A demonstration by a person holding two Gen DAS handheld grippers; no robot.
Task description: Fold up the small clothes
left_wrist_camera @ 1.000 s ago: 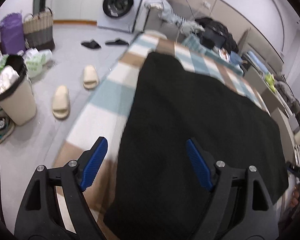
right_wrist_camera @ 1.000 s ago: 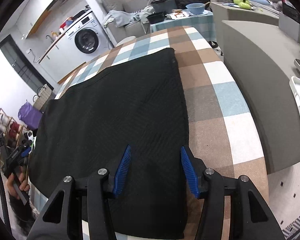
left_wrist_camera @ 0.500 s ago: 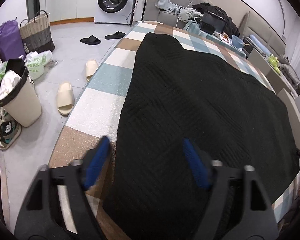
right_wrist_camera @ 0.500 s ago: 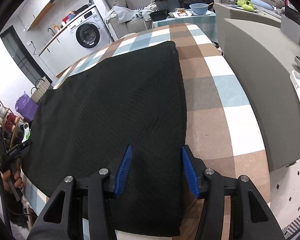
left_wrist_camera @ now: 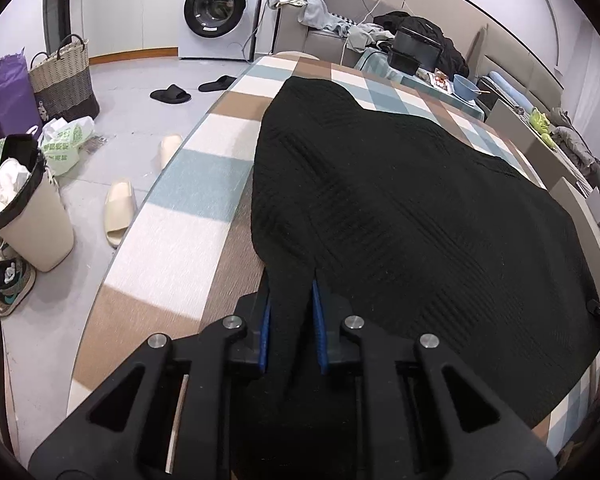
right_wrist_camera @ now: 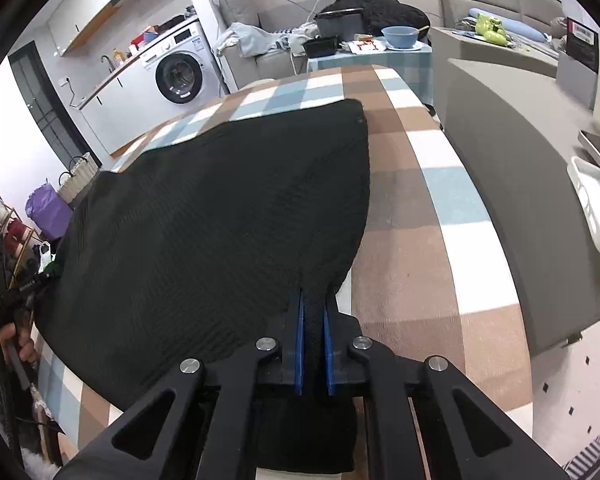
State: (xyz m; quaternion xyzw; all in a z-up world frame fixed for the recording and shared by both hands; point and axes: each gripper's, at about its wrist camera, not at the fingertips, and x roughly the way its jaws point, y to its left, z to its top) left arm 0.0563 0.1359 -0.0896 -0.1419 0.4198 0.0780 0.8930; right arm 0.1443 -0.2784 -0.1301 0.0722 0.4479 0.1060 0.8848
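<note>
A black knitted cloth (left_wrist_camera: 412,208) lies spread over the checked table (left_wrist_camera: 196,188). My left gripper (left_wrist_camera: 291,292) is shut on the cloth's near left corner, with the fabric pinched between the blue pads and pulled up into a peak. In the right wrist view the same black cloth (right_wrist_camera: 220,216) covers the checked table (right_wrist_camera: 432,200). My right gripper (right_wrist_camera: 313,304) is shut on its near right corner, fabric bunched between the blue pads. The rest of the cloth lies flat.
Left of the table on the floor are a bin (left_wrist_camera: 24,208), slippers (left_wrist_camera: 118,212), a basket (left_wrist_camera: 64,76) and a washing machine (left_wrist_camera: 216,8). A grey sofa (right_wrist_camera: 516,160) runs along the table's right side. A blue bowl (right_wrist_camera: 400,36) stands on a side table beyond.
Both grippers were open above the cloth's near corners. They have come down and shut on the corners, and the fabric is now drawn up at each pinch.
</note>
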